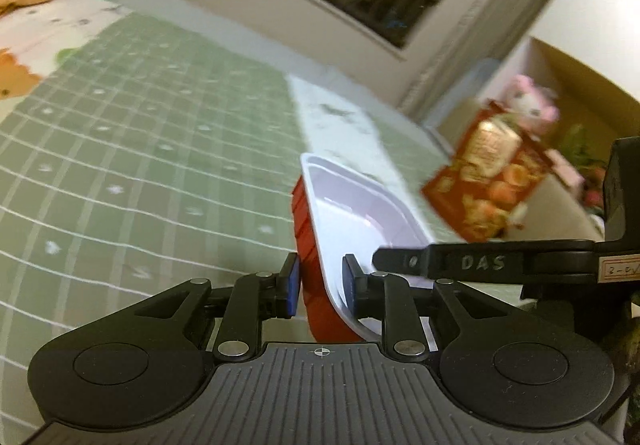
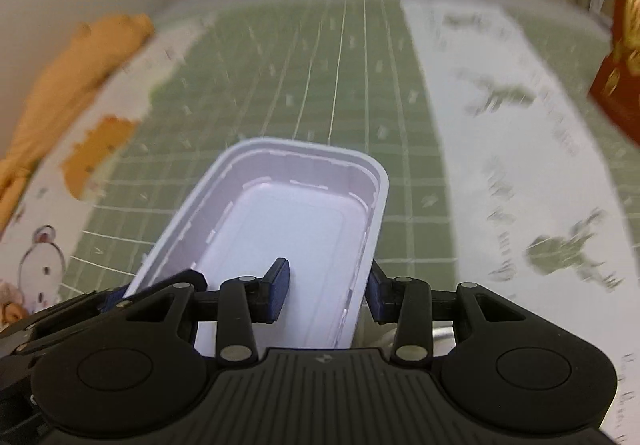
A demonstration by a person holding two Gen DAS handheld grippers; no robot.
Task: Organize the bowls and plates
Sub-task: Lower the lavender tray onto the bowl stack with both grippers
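Both tools carry the bowl [image 2: 288, 229] above the bed [image 1: 160, 149]: left tool [image 1: 319, 287] pinches one wall, right tool [image 2: 326, 291] straddles another, grip unclear. Next, probably setting it down level.

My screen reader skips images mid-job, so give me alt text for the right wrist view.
The right claw straddles the right wall of a rectangular white tray, one finger inside, one outside, above a green checked bedsheet. An orange plush toy lies far left.
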